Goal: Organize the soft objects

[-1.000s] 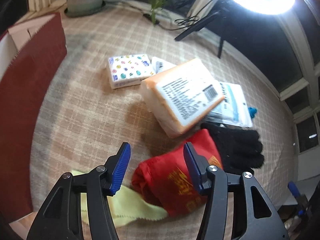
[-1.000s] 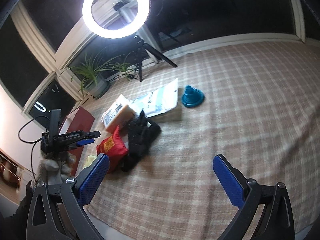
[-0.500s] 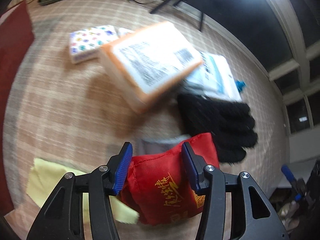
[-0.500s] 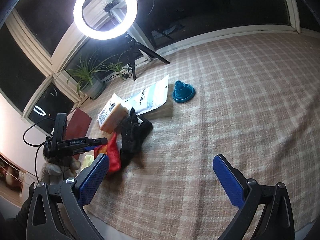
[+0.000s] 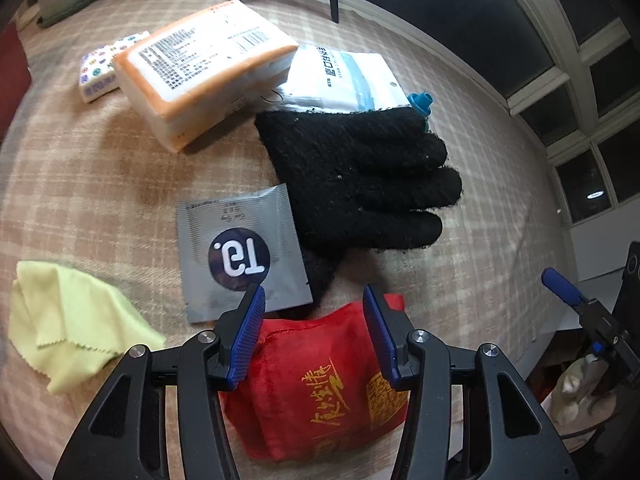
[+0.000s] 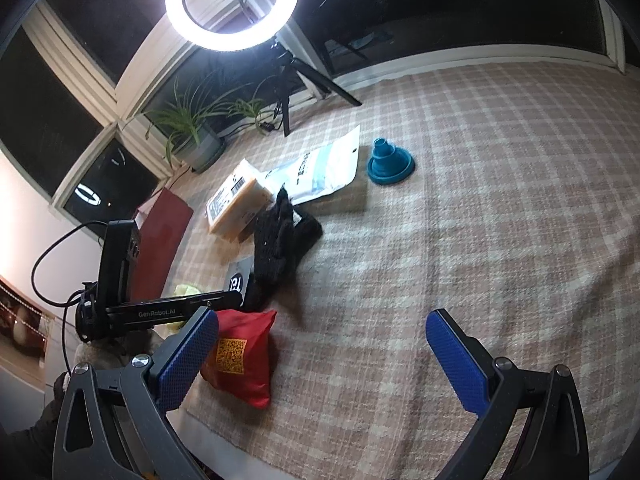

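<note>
Red pouch (image 5: 320, 384) held between the blue pads of the left tool (image 5: 314, 330), jaws at middle width and pressed on its sides. Gold print faces the camera. In the right wrist view the pouch (image 6: 240, 360) hangs at the near left edge of the counter (image 6: 480, 220), under the left tool's black body (image 6: 168, 310).

Just beyond the pouch: grey sachet (image 5: 240, 260) flat on the cloth, round dark label up. Black glove (image 5: 360, 180) touches the sachet's right edge, fingers pointing right. Yellow cloth (image 5: 68, 320) crumpled at near left, apart from the sachet.

Farther off: orange-edged pack (image 5: 200, 76), label up, tilted, its right end resting on a white bag (image 5: 344, 80). Glove cuff overlaps the bag's near edge. Small patterned pack (image 5: 104, 68) at far left, partly behind the orange one. Blue funnel (image 6: 390, 162) right of the bag, wide end down.

Right tool (image 6: 320, 352) spread wide, nothing between its pads, over bare checked cloth at near right.

Background: ring light (image 6: 232, 0) on a tripod, potted plant (image 6: 192, 128), dark red box (image 6: 164, 232) at the counter's left.
</note>
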Tool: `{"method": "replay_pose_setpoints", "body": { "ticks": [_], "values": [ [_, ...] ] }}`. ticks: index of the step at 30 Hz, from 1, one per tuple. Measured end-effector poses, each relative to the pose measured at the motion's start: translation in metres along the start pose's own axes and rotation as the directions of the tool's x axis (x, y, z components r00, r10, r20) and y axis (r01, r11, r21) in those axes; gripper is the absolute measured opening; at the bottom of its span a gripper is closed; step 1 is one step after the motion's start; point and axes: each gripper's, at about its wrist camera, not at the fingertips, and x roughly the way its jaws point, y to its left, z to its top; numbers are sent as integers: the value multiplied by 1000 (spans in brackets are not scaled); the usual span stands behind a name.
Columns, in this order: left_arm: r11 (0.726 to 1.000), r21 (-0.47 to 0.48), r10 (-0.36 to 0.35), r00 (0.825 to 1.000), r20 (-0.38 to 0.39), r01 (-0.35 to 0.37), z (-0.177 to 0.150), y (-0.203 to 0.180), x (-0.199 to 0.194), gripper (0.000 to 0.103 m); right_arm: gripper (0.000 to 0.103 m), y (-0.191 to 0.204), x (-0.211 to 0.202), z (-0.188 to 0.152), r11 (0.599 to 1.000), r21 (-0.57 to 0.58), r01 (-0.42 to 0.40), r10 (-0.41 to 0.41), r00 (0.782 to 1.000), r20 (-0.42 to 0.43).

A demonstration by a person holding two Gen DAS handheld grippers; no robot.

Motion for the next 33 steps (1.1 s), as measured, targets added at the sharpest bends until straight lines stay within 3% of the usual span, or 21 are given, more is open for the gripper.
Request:
{"method": "replay_pose_setpoints", "body": {
  "ticks": [9,18,27,33],
  "values": [
    [999,-41,-28,996,86,32,-33,18,-42,66,102,11,22,-7,998,-57,-41,36,996,-87],
    [997,-9,-71,997,-1,71,-62,20,-24,67,102,33,68,-14,989,-49,-137,123,966,-228],
    [989,-17,-147,989,-27,146,-60,25,-8,67,85,51,111,-24,979,-2,-202,189,920,-343],
    [982,-16,-186,982,-40,186,-61,29,-4,66,62,50,129,-32,973,77,-219,232,893,-387]
  ]
}}
